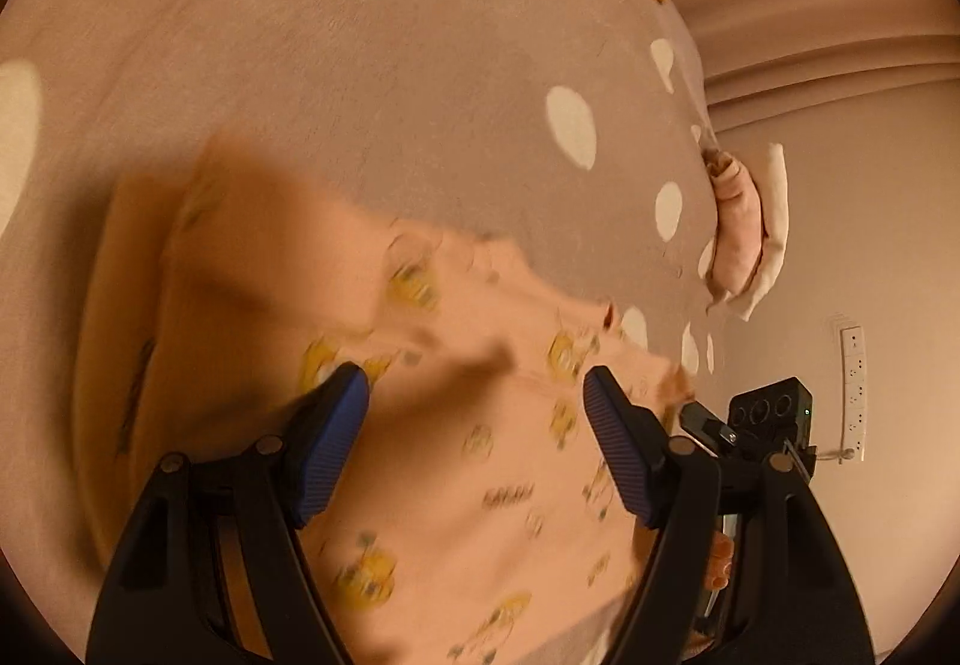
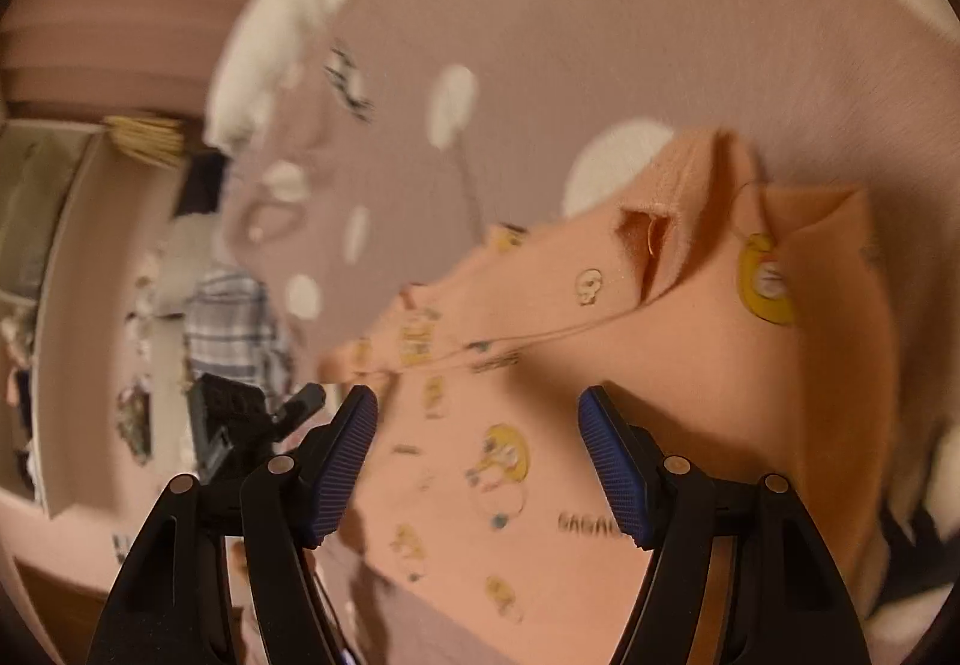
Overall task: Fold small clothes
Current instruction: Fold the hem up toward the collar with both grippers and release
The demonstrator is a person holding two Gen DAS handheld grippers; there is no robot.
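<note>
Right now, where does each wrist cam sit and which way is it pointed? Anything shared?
Left wrist: sits behind the left gripper, looking down along its open blue-padded fingers at the peach duck-print garment on the mauve white-dotted blanket; fingertips of a hand and the right gripper show at right.
Right wrist: sits behind the right gripper, open fingers, facing the same garment; the left gripper shows at left.
Shared: garment, blanket, each other's gripper.
</note>
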